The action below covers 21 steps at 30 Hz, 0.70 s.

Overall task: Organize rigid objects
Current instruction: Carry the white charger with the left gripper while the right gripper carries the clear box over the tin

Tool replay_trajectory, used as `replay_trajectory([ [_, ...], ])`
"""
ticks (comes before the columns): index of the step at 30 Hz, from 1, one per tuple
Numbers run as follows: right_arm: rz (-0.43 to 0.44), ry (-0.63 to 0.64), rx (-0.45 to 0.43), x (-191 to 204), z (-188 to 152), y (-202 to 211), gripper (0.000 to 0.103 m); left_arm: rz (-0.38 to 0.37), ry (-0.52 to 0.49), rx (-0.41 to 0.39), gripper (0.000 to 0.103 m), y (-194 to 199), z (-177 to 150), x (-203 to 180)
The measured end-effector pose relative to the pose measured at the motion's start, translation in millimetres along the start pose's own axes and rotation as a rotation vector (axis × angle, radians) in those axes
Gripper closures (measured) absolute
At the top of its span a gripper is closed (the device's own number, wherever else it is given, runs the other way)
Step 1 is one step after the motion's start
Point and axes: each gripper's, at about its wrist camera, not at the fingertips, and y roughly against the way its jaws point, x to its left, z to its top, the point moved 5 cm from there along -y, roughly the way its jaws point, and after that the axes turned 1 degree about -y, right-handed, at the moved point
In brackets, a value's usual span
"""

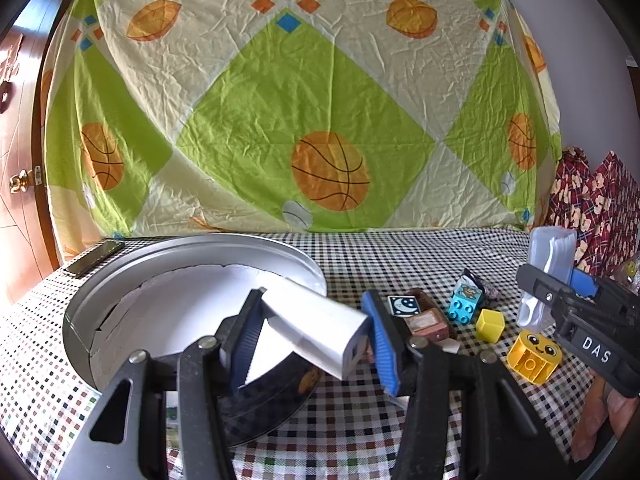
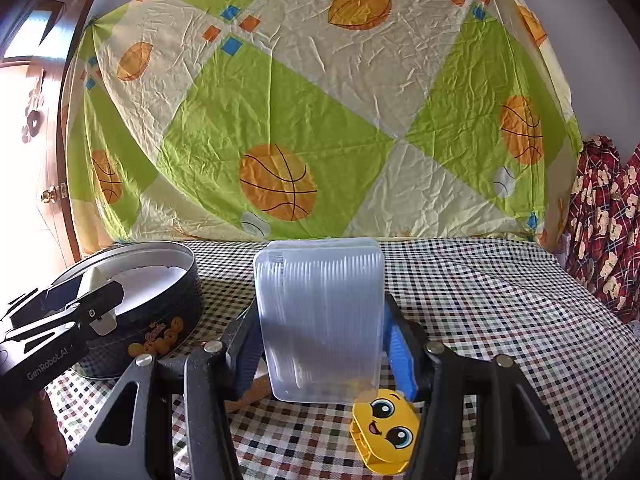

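My left gripper is shut on a white charger block and holds it tilted over the near rim of the round cookie tin, which is lined with white paper. The tin also shows in the right wrist view. My right gripper is shut on a clear plastic box and holds it upright above the table; it also shows in the left wrist view. A yellow smiley-face block lies just below the box, and it shows in the left wrist view.
On the checkered tablecloth lie a yellow cube, a blue brick, a moon tile and a brown toy piece. A phone lies at the far left edge. A patterned sheet hangs behind.
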Motion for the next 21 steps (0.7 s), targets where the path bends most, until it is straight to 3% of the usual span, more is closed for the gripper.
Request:
replay_trajectory([
  [21, 0.086, 0.058, 0.009, 49, 2, -13, 0.046, 0.025, 0.002, -0.024, 0.053, 6, 1, 24],
])
